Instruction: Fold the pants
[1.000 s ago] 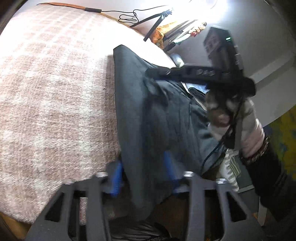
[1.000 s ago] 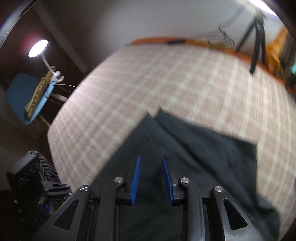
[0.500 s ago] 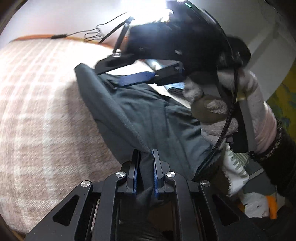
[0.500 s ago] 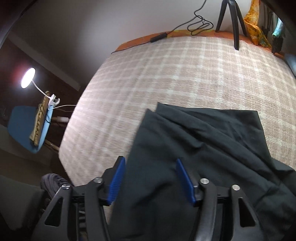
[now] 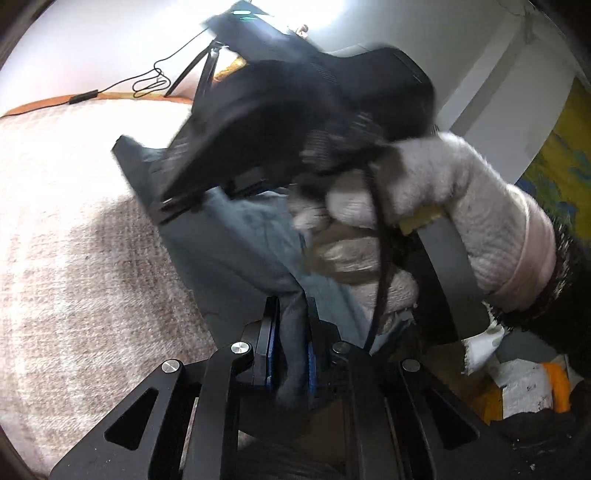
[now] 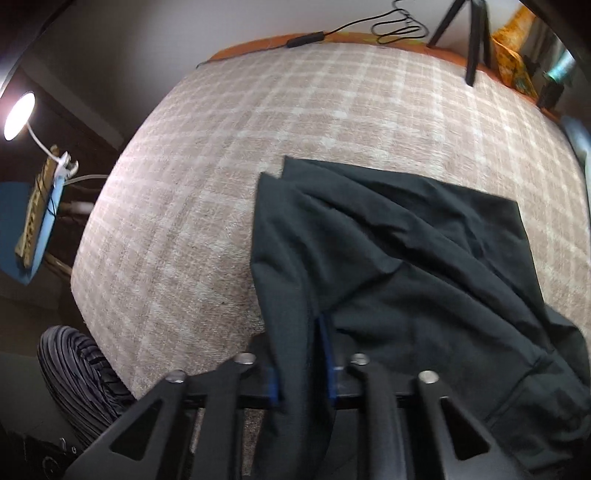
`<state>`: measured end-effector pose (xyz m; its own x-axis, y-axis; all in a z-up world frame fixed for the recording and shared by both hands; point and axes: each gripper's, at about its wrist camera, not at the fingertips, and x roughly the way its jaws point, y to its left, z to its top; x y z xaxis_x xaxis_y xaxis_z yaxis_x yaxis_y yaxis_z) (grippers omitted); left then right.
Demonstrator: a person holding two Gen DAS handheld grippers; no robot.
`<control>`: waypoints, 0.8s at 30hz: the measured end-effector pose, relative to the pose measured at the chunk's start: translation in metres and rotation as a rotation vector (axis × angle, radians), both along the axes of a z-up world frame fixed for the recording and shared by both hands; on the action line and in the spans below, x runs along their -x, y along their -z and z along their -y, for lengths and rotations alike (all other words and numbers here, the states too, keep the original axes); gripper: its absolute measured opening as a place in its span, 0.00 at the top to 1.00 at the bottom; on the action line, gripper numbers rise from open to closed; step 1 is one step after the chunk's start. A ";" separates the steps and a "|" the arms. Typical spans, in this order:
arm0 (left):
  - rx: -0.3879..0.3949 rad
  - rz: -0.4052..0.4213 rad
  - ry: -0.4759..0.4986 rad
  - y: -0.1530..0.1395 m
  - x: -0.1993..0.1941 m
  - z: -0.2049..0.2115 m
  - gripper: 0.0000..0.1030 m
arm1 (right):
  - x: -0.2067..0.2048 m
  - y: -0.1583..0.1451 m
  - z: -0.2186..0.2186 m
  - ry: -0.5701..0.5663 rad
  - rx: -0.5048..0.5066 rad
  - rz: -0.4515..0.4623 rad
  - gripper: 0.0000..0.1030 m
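Dark pants lie rumpled on a pink-and-white plaid bedcover, their far hems spread toward the middle. My right gripper is shut on a fold of the pants at the near edge. In the left wrist view my left gripper is shut on a bunched fold of the pants. The right gripper's black body and the gloved hand holding it fill the middle of that view, right above the cloth.
A black tripod and a cable stand at the bed's far edge. A lamp and a blue chair are at the left. A striped dark bundle lies below the bed's near-left edge.
My right gripper, open half a second ago, has shut on a fold of the pants. The left gripper stays shut on the cloth. The right hand has moved closer to the left gripper.
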<state>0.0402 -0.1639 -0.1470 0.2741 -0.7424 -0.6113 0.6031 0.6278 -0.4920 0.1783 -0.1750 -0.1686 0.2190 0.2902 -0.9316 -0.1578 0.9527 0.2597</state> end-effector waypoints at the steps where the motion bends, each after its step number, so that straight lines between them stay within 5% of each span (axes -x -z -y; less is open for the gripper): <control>1: 0.002 -0.022 0.004 -0.003 -0.001 -0.006 0.88 | 0.003 -0.004 0.006 0.016 -0.026 0.019 0.95; 7: 0.027 0.023 -0.025 -0.035 0.003 -0.054 0.70 | 0.032 -0.032 0.065 0.145 -0.220 0.116 0.97; 12: -0.039 0.080 -0.073 -0.043 -0.019 -0.067 0.70 | 0.053 -0.049 0.123 0.250 -0.306 0.178 0.97; 24: -0.070 0.104 0.224 -0.029 -0.007 0.069 0.70 | 0.100 -0.077 0.244 0.358 -0.171 0.225 0.98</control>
<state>0.0476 -0.2333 -0.1177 0.1716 -0.7488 -0.6402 0.7761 0.5031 -0.3804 0.0781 -0.4191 -0.0915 0.5249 0.3053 -0.7945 0.1028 0.9039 0.4152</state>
